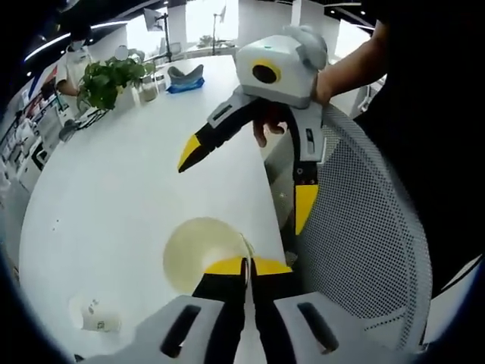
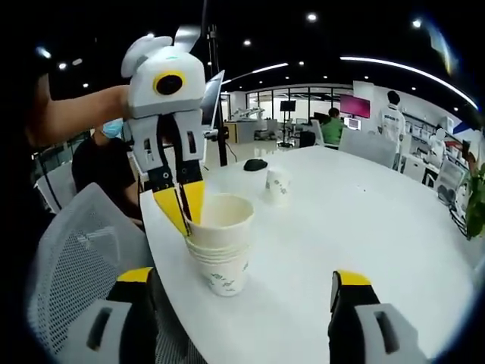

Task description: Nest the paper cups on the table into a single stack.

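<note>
Holding the rim of the cup stack (image 2: 220, 246) with my left hand-held gripper (image 2: 182, 208), I have its yellow tips pinched together on the lip of the top cup, one tip inside and one outside. In the left gripper view the same jaws (image 1: 246, 269) stand closed over the open mouth of that top cup (image 1: 204, 250), which sits close to the near edge of the worktop (image 1: 129, 197), just beside the mesh chair (image 1: 364, 235) drawn up to it.

The stack looks like several cups already nested, judging by the stepped rims below the top one, so I judge most of the job done. One loose paper cup (image 2: 277, 184) is left standing upright, well apart from the stack, further in from the near edge toward the middle of the worktop. In the left gripper view a single cup (image 1: 97, 316) stands off to one side of the stack; I take it to be that same loose one, though I cannot be sure.

My right hand-held gripper (image 2: 242, 292) is spread wide with nothing between its jaws, and in the left gripper view it (image 1: 250, 178) hangs above the worktop edge, equally empty. What is left, as I see it, is to fetch that remaining cup with the free right side and drop it into the stack while the left steadies the rim.

A potted plant (image 1: 110, 80) stands at the far edge, away from the work.
</note>
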Available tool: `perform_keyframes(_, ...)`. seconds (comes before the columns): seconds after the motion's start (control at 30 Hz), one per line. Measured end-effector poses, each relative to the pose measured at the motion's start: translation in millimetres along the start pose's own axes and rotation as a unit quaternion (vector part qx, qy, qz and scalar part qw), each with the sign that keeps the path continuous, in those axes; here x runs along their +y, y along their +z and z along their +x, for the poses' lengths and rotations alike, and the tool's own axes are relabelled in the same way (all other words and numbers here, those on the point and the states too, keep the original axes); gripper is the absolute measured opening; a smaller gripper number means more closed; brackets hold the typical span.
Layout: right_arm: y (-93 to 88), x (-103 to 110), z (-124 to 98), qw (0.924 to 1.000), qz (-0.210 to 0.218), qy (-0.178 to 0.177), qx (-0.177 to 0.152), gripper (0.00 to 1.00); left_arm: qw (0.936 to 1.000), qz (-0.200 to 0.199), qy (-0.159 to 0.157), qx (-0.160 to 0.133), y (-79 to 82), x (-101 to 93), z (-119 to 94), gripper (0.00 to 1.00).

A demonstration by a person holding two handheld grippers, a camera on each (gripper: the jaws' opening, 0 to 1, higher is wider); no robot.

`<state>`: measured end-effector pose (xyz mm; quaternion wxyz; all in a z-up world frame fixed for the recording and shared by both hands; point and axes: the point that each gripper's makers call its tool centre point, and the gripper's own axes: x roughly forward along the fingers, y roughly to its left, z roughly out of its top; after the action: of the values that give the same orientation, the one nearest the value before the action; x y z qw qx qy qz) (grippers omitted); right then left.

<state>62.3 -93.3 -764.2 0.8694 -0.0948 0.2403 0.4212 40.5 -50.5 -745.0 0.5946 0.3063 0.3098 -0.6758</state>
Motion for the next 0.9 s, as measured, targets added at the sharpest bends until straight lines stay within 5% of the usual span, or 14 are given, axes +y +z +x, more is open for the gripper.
perform_keyframes(0.57, -0.6, -1.6, -1.7, 1.0, 0.002, 0.001, 0.003, 0.96, 0.9997, -0.021, -0.007, -0.013, -2.2, 2.2, 2.7, 0.01)
perform_keyframes(0.9, -1.7, -10.3, -28.9, 0.9999, -0.003, -0.014, 0.002, 0.96, 0.9999, -0.01, -0.002, -0.014, -0.3, 2.7, -0.3, 0.01)
